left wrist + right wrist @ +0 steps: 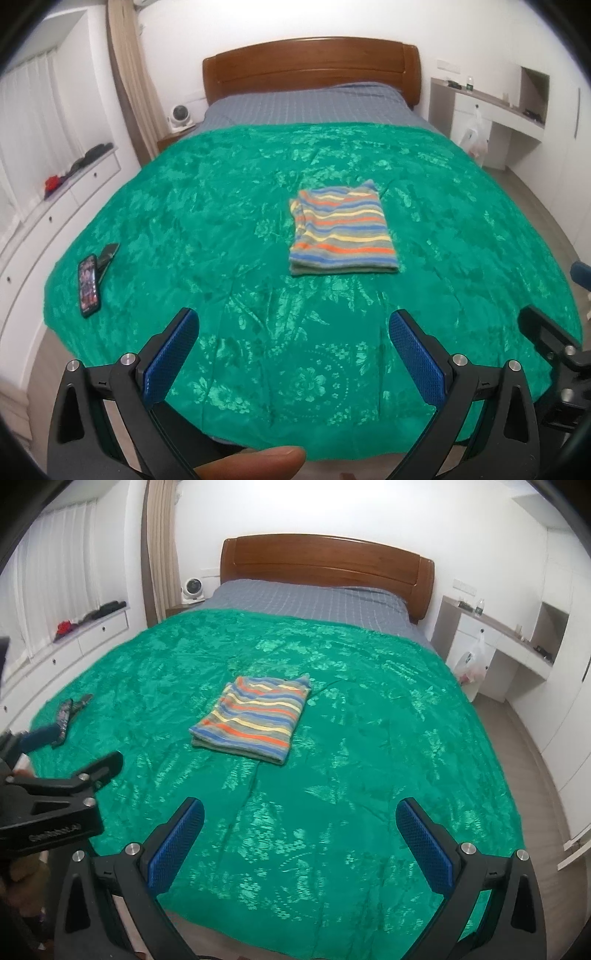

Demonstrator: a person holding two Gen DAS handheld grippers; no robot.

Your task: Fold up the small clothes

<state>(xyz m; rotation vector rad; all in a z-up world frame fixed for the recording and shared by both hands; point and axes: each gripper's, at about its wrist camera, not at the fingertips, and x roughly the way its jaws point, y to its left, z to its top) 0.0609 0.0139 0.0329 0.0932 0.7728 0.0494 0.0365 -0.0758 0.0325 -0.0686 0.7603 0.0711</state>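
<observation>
The striped cloth (342,232) lies folded into a neat rectangle near the middle of the green cover (221,206), which is spread over the bed. Both grippers are held above the near edge of the bed, well apart from the cloth. The left gripper (293,334) has its jaws spread wide and holds nothing; the right gripper (300,821) is the same (blue pads facing each other over bare cover). A phone (89,280) lies on the left side of the cover, touching a dark object that I cannot identify. A fingertip (255,461) shows at the bottom edge of the left wrist view.
</observation>
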